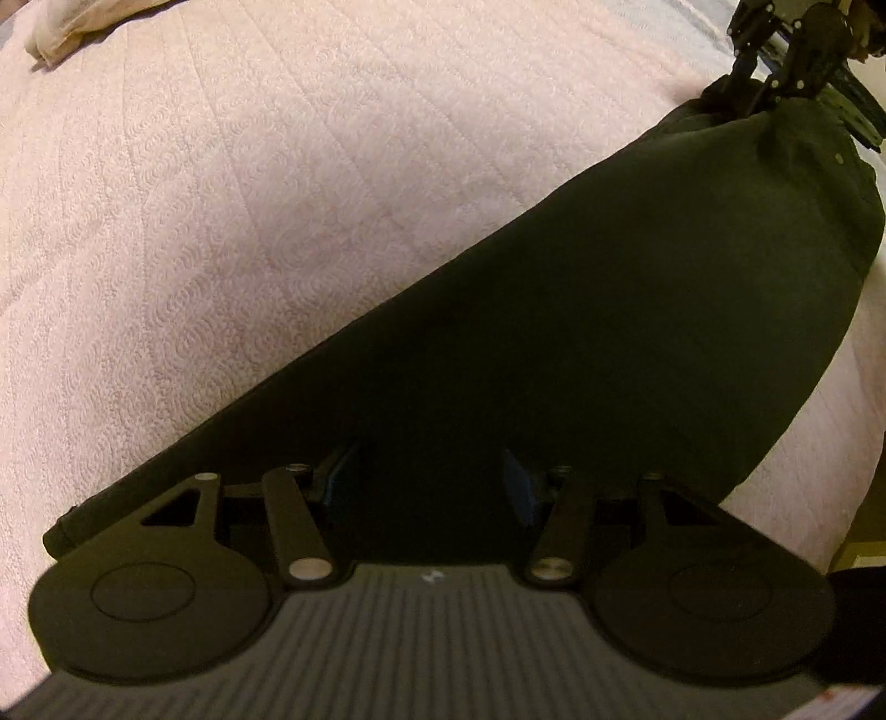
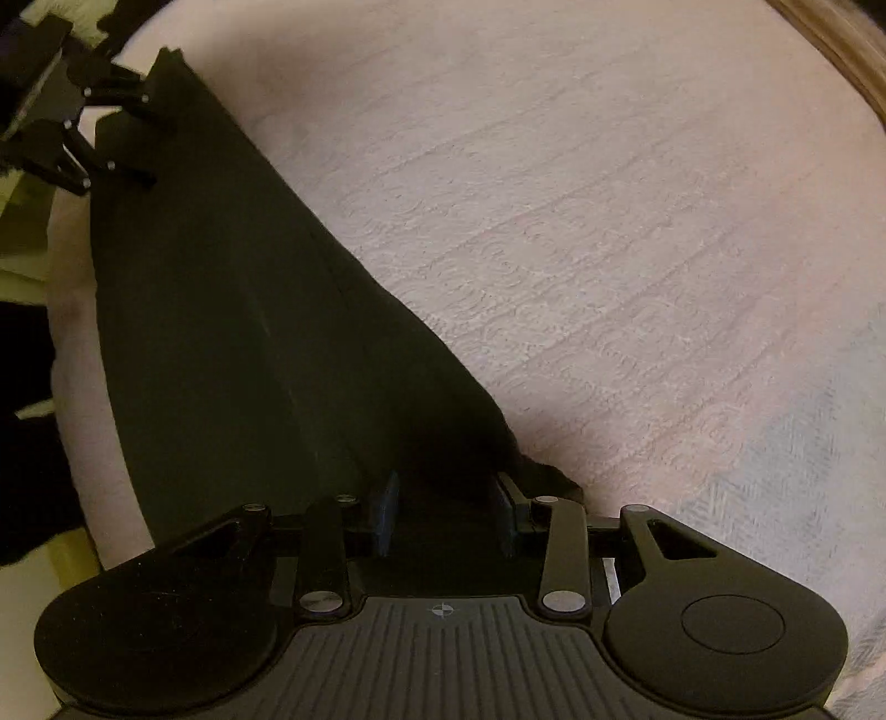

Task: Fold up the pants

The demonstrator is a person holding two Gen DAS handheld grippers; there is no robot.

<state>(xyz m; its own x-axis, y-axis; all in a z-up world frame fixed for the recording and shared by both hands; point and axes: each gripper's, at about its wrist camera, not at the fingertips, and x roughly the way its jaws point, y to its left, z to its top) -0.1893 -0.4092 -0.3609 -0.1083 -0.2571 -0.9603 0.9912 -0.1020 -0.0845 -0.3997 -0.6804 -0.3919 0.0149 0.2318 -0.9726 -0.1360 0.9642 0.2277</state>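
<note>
Dark pants (image 1: 581,304) lie folded lengthwise in a long band on the pink quilted bed cover (image 1: 277,221). My left gripper (image 1: 432,484) is open at the narrow end, its blue pads spread wide with fabric between them. At the wide far end, the right gripper (image 1: 753,99) reaches down onto the pants. In the right wrist view, the pants (image 2: 221,332) run away to the upper left. My right gripper (image 2: 447,509) is open, with fingers apart and dark cloth lying between them. The left gripper (image 2: 141,138) sits at the far end with its fingers apart.
A crumpled cream cloth (image 1: 55,27) lies at the far left corner of the bed. The pants run close to the bed's edge (image 2: 72,387), with the floor beyond it. A curved wooden piece (image 2: 841,44) shows at the top right.
</note>
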